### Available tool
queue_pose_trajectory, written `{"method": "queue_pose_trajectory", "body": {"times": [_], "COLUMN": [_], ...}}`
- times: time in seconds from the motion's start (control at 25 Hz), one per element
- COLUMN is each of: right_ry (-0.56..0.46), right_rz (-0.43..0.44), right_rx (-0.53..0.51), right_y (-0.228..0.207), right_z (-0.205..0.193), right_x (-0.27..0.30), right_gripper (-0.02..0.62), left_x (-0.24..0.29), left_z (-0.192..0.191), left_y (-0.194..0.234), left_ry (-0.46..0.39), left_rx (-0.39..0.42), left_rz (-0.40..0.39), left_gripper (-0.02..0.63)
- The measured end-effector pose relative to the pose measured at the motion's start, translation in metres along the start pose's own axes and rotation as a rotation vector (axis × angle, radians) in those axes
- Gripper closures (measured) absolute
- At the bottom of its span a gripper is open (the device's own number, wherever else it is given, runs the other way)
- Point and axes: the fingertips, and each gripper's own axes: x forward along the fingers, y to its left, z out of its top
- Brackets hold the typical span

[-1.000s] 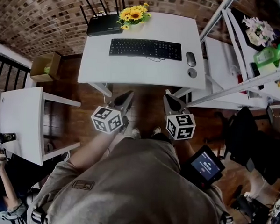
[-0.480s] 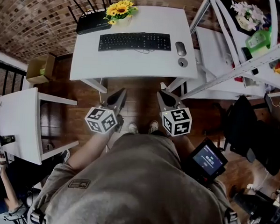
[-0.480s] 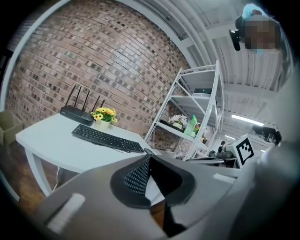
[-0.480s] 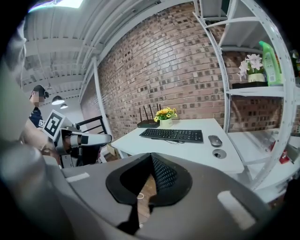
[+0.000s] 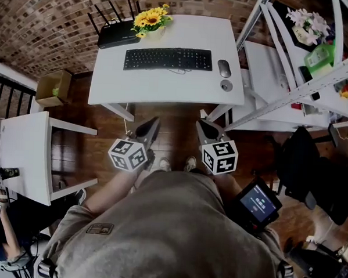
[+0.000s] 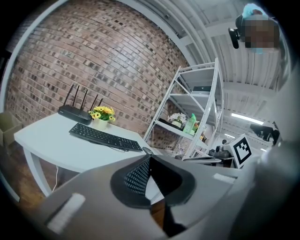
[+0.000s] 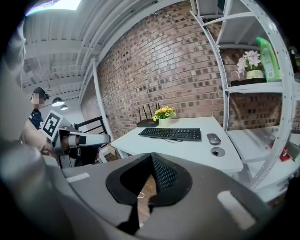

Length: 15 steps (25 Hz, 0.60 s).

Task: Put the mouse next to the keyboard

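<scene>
- The left tool is held out in front of the body, over the wooden floor and short of the near edge of the bench.
- Its marker cube sits nearer the person. The tips point toward the bench and angle slightly to the right.
- The left forearm runs out bare from under the shirt to that cube.
- In the left gripper view, the left tool has its two jaws pressed together at the tips, with nothing between them.
- The right tool is held level with the left one and close beside it. Its tips angle slightly to the left, so the two tools converge a little.
- In the right gripper view, the right tool is also closed tight and empty.
- Both tools stand well apart from everything on the bench.
- The person's shoes show on the floor between the two cubes.
- The mouse lies on the bench just to the right of the keyboard, with a small gap between them.
- A round disc sits just near of the mouse.
- A router and a pot of yellow flowers stand at the far left of the bench.
</scene>
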Motion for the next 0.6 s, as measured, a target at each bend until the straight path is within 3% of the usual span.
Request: {"method": "queue_pose_trajectory", "body": {"times": [0.6], "right_ry": [0.000], "right_rz": [0.008], "right_rx": [0.008], "right_y": [-0.0087], "right_z": [0.0004], "right_x": [0.0069], "right_gripper": [0.583], "left_x": [0.0094], "left_z": [-0.0009], "left_y": [-0.0014], "left_ry": [0.008], "left_rx": [-0.002], "left_rz": [0.002], "left_gripper": [0.606]}}
